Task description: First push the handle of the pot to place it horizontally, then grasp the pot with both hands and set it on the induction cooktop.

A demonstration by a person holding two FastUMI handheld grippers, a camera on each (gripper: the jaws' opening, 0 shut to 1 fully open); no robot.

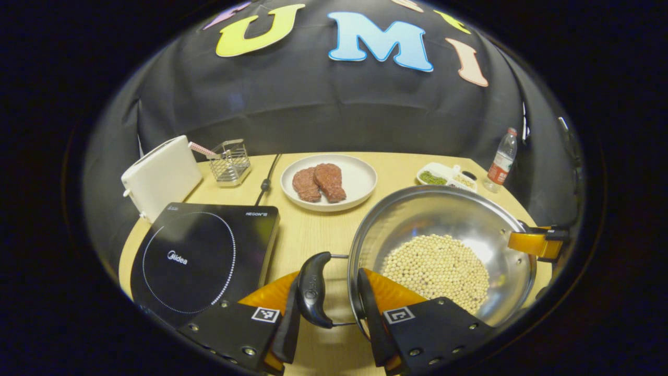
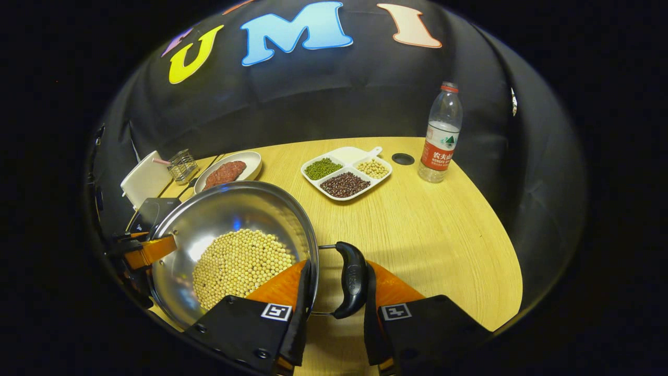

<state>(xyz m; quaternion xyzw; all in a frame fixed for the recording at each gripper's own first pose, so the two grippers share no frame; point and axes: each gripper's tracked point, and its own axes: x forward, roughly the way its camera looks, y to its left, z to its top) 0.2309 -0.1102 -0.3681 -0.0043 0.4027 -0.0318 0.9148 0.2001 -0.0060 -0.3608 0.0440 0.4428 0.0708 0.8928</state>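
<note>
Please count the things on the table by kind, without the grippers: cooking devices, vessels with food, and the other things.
Cooking devices: 2, induction cooktop, toaster
Vessels with food: 3, pot, plate, divided dish
Others: 2, bottle, wire basket
Total: 7

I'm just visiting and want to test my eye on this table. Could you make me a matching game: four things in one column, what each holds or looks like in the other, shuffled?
Things:
1. pot
2. white plate
3. divided dish
4. water bottle

Descriptions:
A. green, dark red and pale beans in separate compartments
B. two pieces of meat
C. red cap, standing upright
D. a heap of pale soybeans

Pairs: 1-D, 2-B, 3-A, 4-C
</note>
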